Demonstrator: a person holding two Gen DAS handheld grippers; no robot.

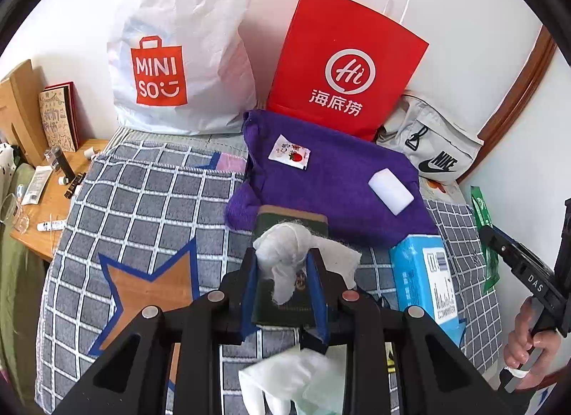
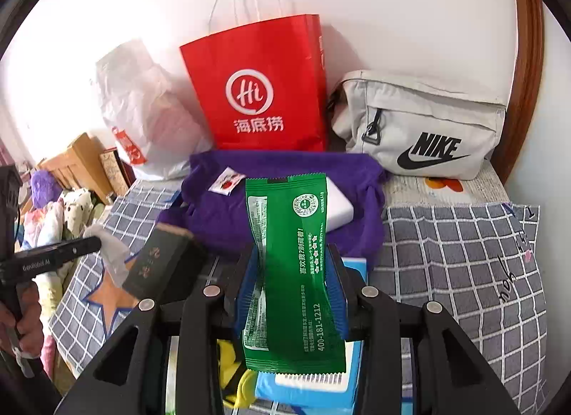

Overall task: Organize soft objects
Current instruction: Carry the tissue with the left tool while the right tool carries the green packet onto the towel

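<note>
Between the left gripper's (image 1: pixel 283 265) jaws a white tissue wad (image 1: pixel 283 247) is hanging pinched above the bed (image 1: pixel 142 193); the right gripper (image 2: pixel 294 268) is pinching a green packet (image 2: pixel 292 265). Judging by this, sorting is midway: purple towel (image 1: pixel 332 179), white block (image 1: pixel 390 190) and blue pack (image 1: pixel 424 272) are waiting.

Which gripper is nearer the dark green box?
Left. The left gripper holds a white tissue right over the box; the right gripper sits further right, gripping a green packet.

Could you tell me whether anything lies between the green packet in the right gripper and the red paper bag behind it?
Yes. The purple cloth with a white block on it lies spread between the green packet, held by the right gripper, and the red paper bag.
</note>
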